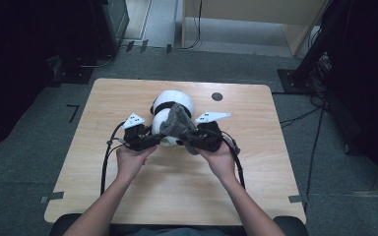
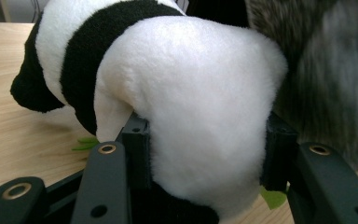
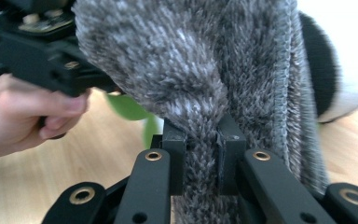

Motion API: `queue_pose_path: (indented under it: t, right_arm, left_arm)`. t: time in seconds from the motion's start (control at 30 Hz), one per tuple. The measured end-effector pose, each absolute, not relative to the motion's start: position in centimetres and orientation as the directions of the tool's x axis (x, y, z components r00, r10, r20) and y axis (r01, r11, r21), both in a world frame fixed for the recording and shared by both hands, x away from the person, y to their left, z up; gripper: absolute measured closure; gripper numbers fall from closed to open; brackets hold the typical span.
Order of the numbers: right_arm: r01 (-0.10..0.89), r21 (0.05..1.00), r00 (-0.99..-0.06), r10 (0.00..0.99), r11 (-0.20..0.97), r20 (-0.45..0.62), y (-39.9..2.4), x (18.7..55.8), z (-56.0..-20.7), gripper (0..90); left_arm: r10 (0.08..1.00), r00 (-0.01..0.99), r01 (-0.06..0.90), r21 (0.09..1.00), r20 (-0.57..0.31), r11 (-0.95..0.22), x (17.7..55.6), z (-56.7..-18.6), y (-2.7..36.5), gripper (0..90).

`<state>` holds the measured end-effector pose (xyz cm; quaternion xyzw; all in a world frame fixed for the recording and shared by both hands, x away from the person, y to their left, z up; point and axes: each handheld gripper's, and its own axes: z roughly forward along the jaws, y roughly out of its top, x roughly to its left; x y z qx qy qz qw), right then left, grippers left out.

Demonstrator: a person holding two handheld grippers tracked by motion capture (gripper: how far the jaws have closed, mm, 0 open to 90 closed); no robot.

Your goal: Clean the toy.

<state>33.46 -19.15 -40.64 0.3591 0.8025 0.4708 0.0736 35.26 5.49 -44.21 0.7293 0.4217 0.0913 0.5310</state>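
Nearest the camera in the high view, the person's forearms came up from the bottom edge over the wooden counter [image 1: 142, 196], each hand wrapped around a tool. The left claw [image 1: 153, 139] sat just left of centre, its jaws pressing on the white rump of a plush panda [image 1: 173, 104]; in the left gripper view the two black pads were sunk into the white plush [image 2: 200, 116] on either side, so the toy was pinched between them. A bit of green leaf [image 2: 87, 143] showed beside the toy's underside, against the wood.

The right claw [image 1: 197, 137] sat just beside it on the right, and its jaws were pressed together on a fold of a fuzzy grey cloth [image 1: 178, 125]. The right gripper view showed the pads nearly meeting, with a narrow pleat of the grey knit [image 3: 205, 158] squeezed between them, and the rest of the cloth rose and spread above. The cloth lay draped against the panda's near side, touching it.

Farther off, the panda's black band and white body rested on the counter toward the middle. Beyond it, near the far edge, a small dark round mark [image 1: 217, 96] lay on the wood.
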Motion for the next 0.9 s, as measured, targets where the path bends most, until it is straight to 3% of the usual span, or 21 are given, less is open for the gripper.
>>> queue_pose_path:
  t: [0.23,0.57,0.9]
  right_arm:
    - [0.487,0.79,-0.779,0.594,0.373,0.2,-16.1,32.5,-42.2,79.0]
    - [0.448,0.759,-0.805,0.582,0.474,0.112,-15.3,32.5,-44.7,79.5]
    - [0.505,0.731,-0.753,0.647,0.458,0.116,-17.9,34.3,-46.0,79.5]
  left_arm:
    - [0.696,0.619,0.536,0.843,-0.364,-0.036,35.2,-44.0,5.5,49.5]
    - [0.649,0.604,0.57,0.82,-0.463,0.054,35.7,-43.6,6.7,49.4]
    - [0.648,0.639,0.531,0.847,-0.415,0.019,35.6,-42.9,7.5,49.2]
